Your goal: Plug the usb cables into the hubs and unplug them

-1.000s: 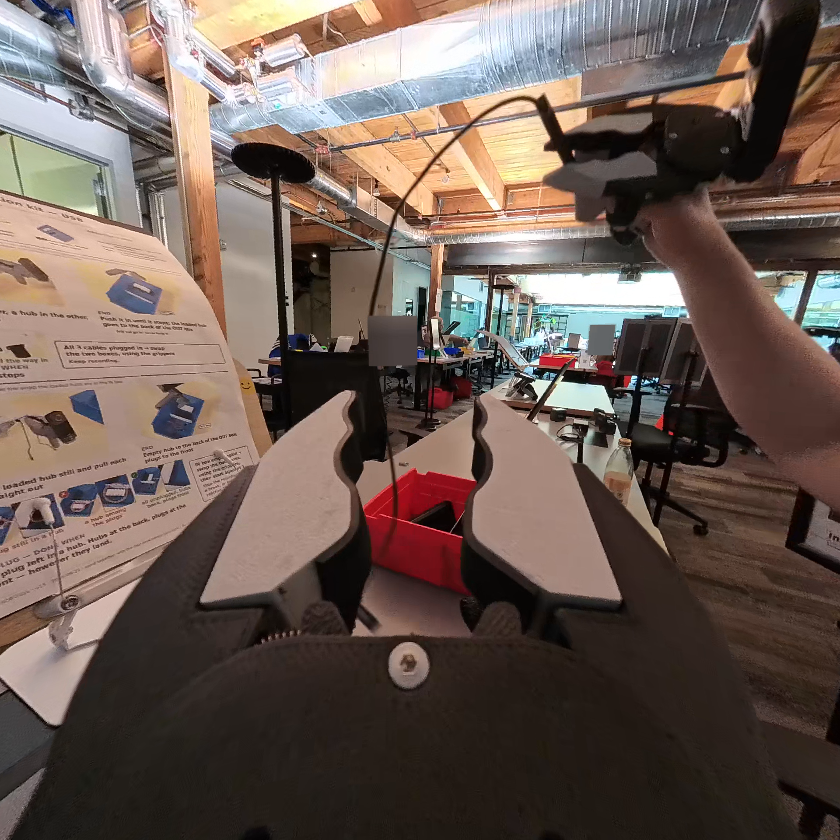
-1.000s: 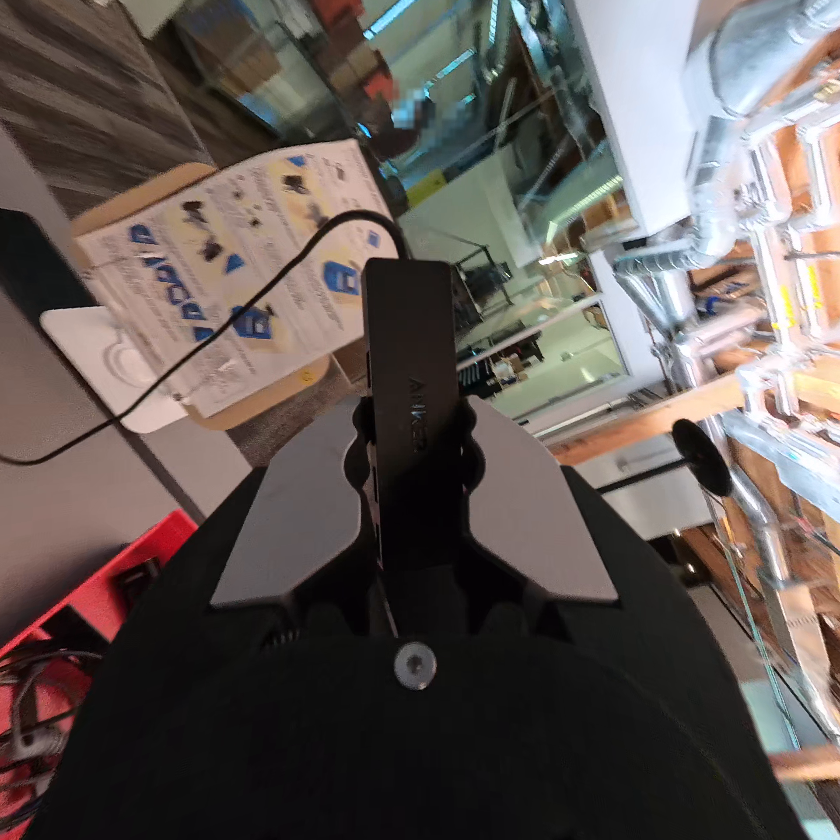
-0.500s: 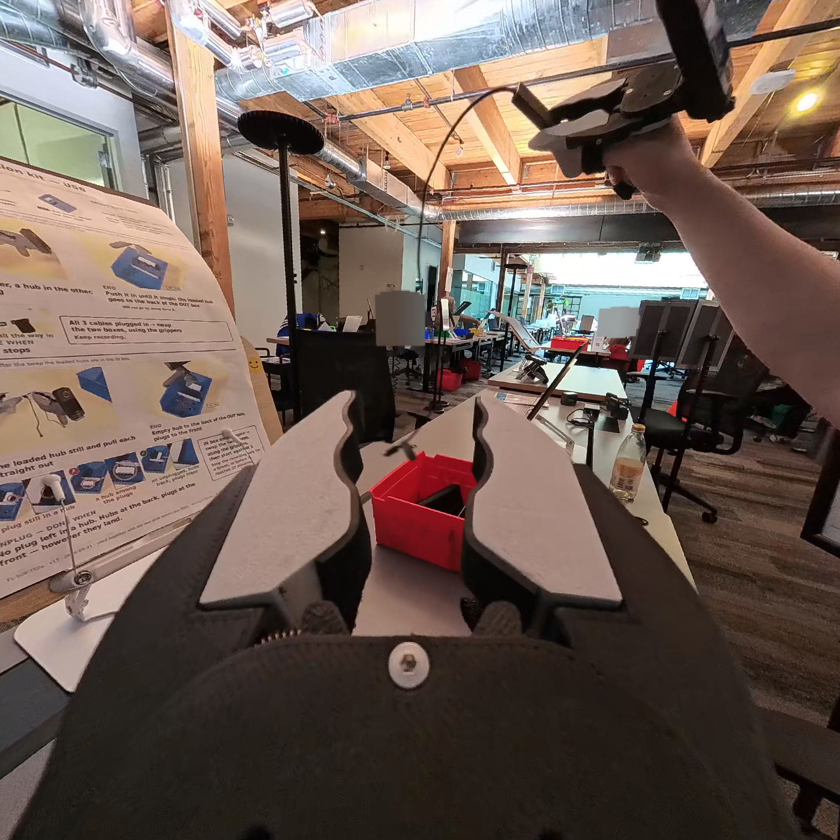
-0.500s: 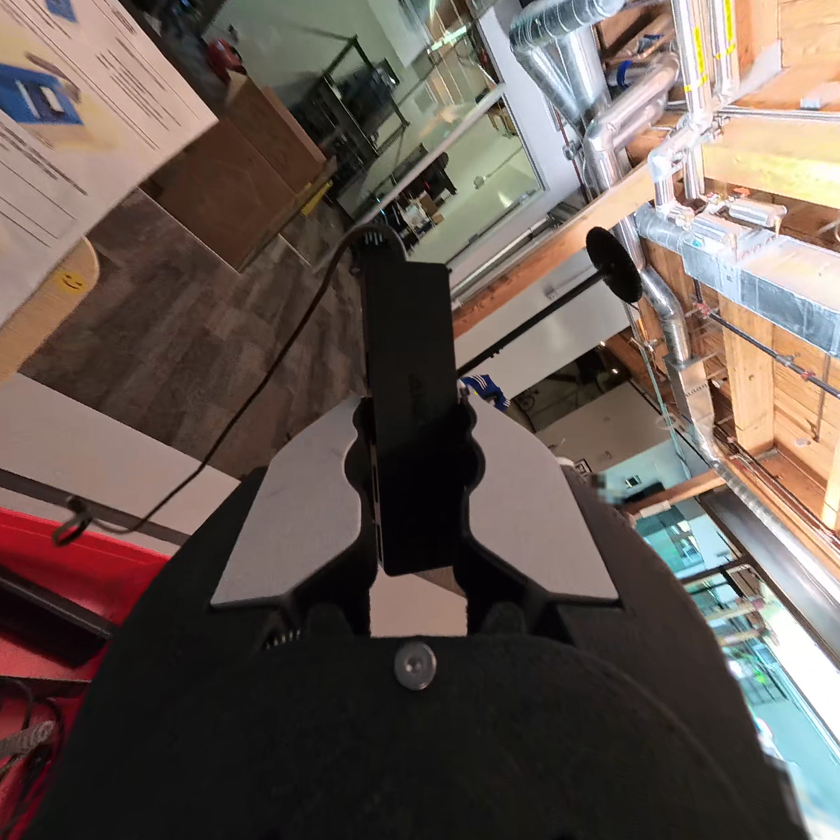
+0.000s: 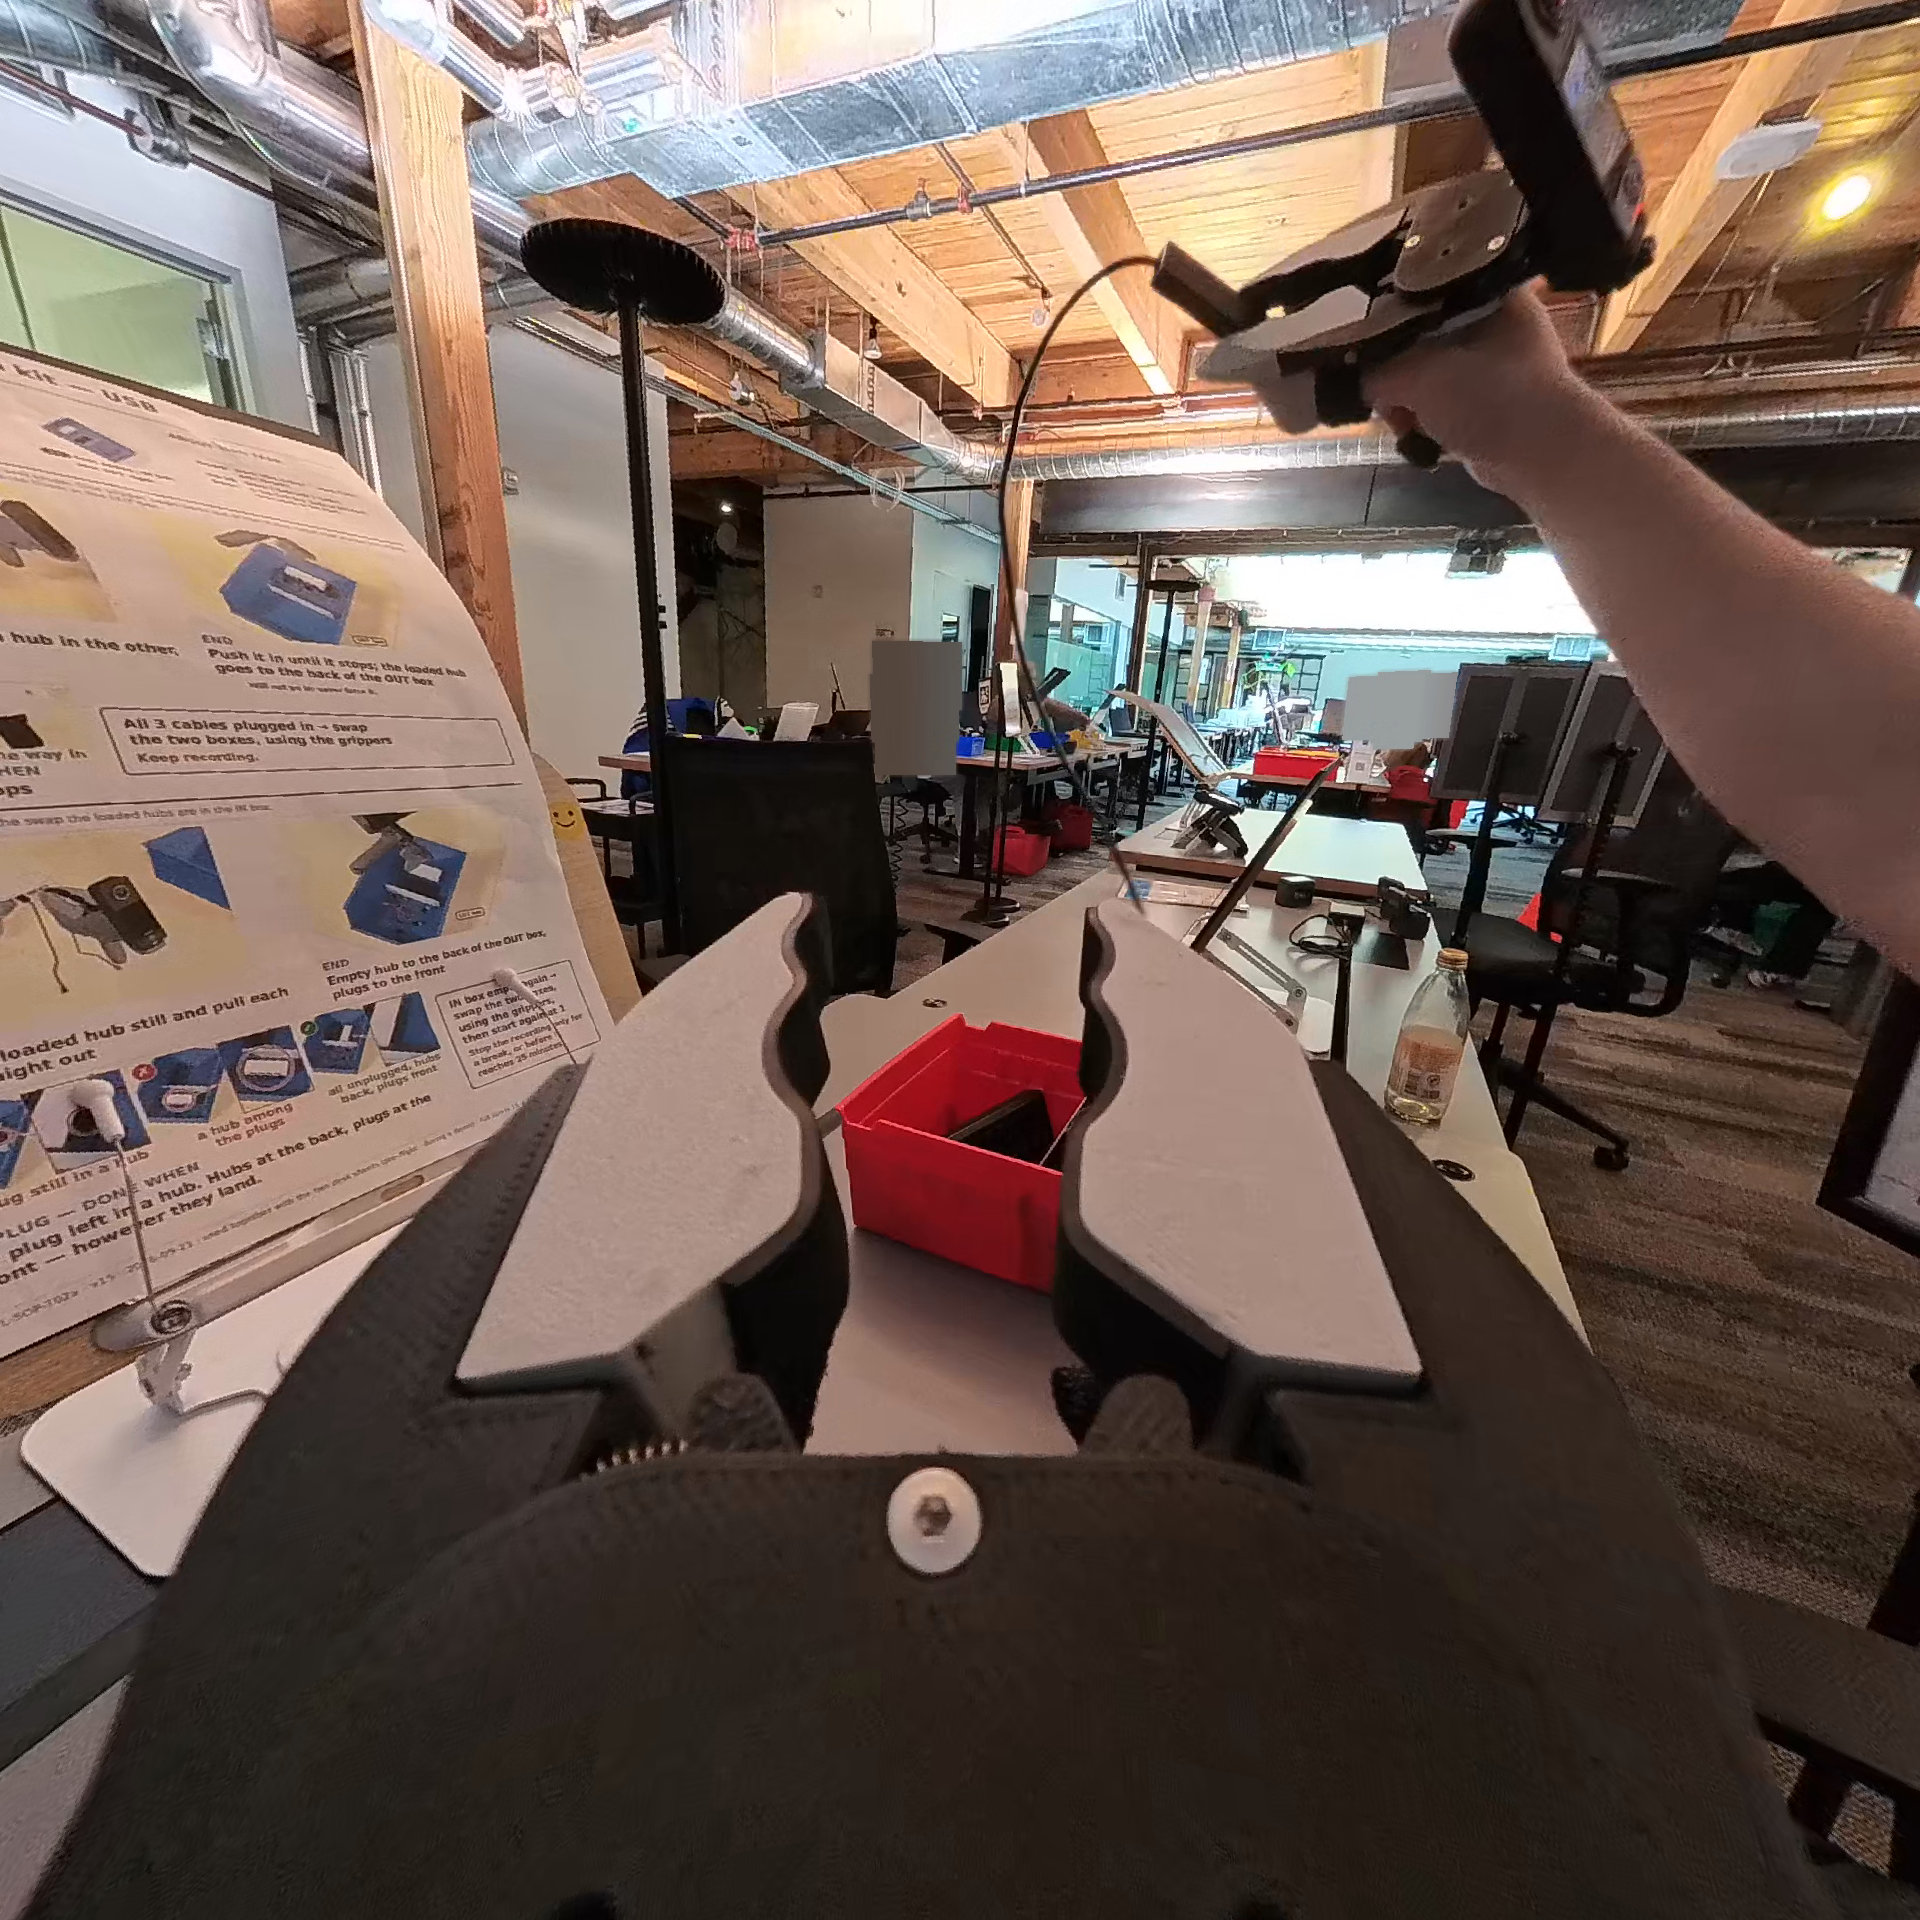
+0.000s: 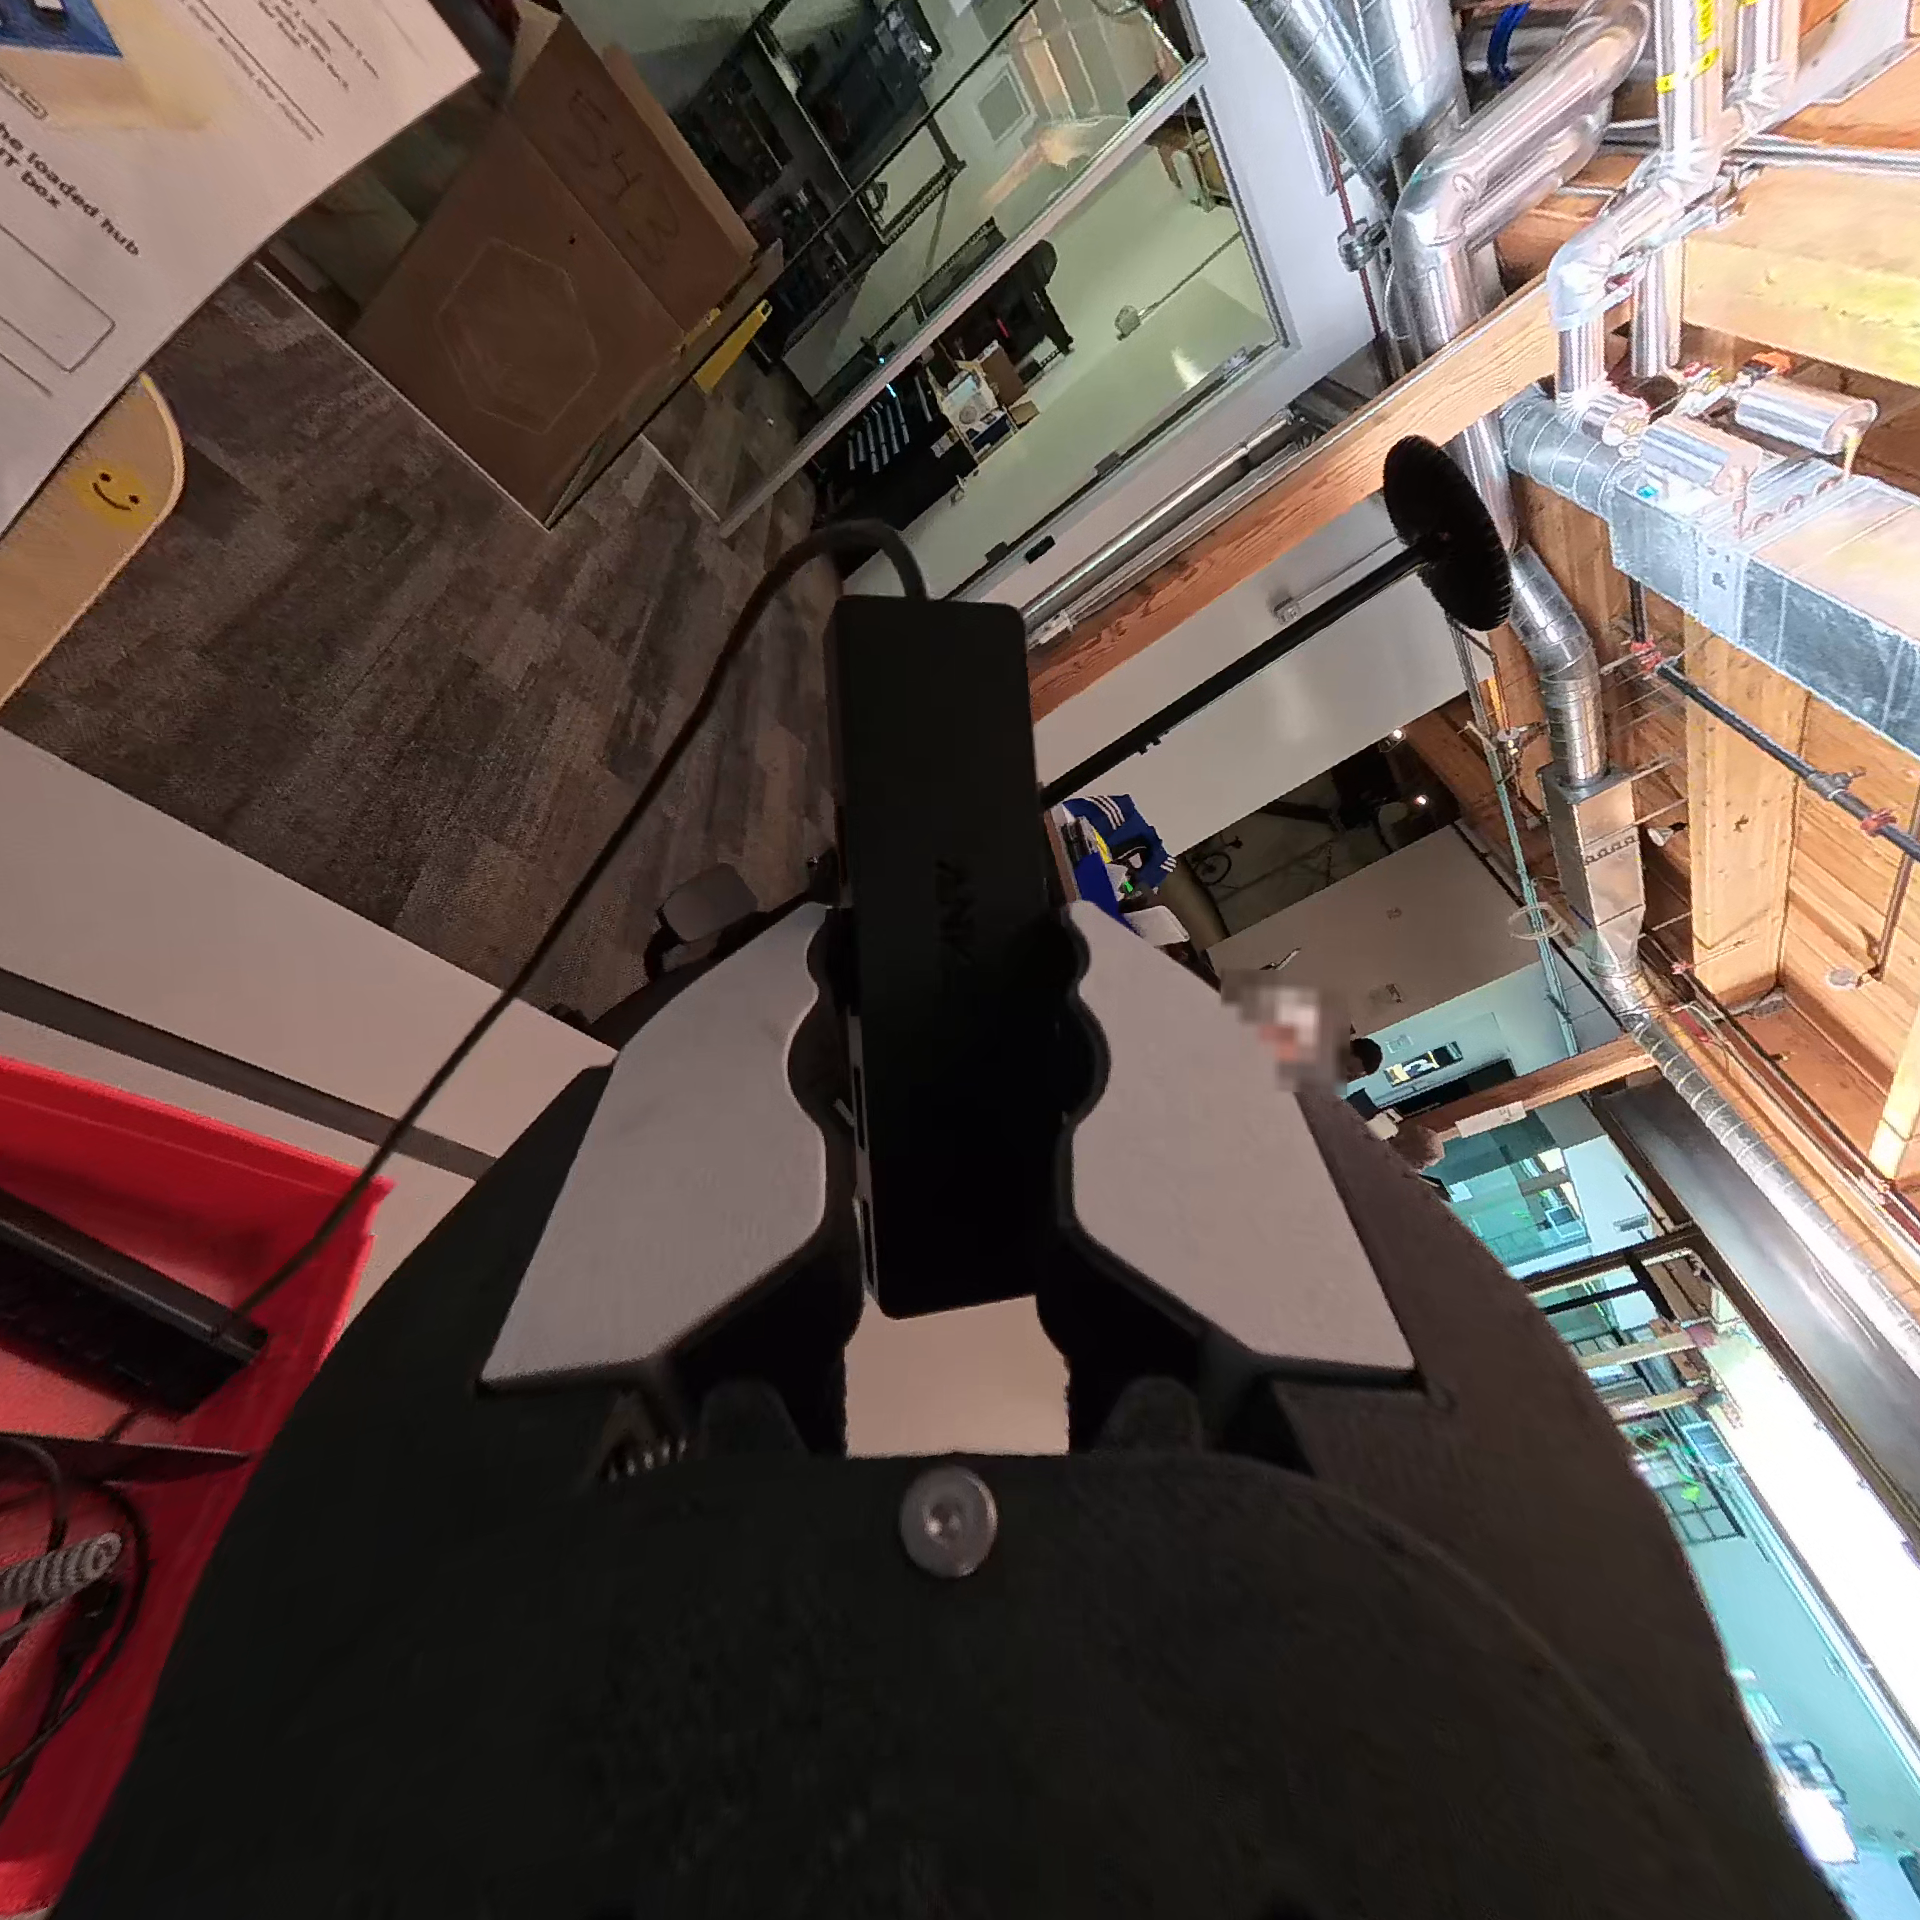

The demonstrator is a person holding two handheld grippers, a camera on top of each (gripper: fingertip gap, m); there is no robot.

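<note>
My right gripper (image 6: 945, 920) is shut on a slim black USB hub (image 6: 935, 831) that stands out past its fingertips. The hub's thin black cable (image 6: 582, 904) hangs down to the red box (image 6: 156, 1195) and ends beside a black bar lying in it. In the left wrist view the right gripper (image 5: 1299, 312) is held high at the upper right with the hub (image 5: 1195, 281) and its dangling cable (image 5: 1013, 520). My left gripper (image 5: 948, 914) is open and empty, low over the table. A red box (image 5: 956, 1184) with another black hub (image 5: 1013, 1122) in it sits beyond its fingers.
An instruction poster (image 5: 208, 831) on a white stand is at the left. A glass bottle (image 5: 1429, 1049) stands near the table's (image 5: 935, 1403) right edge. A black floor lamp (image 5: 623, 270) rises behind. Loose cables (image 6: 62, 1558) lie in the red box. One gripper's finger ends stand about 50 cm off the other's.
My right gripper has swung with the hub, from pointing at the poster to pointing at the far wall and ceiling, staying raised. My left gripper has stayed open and nearly still.
</note>
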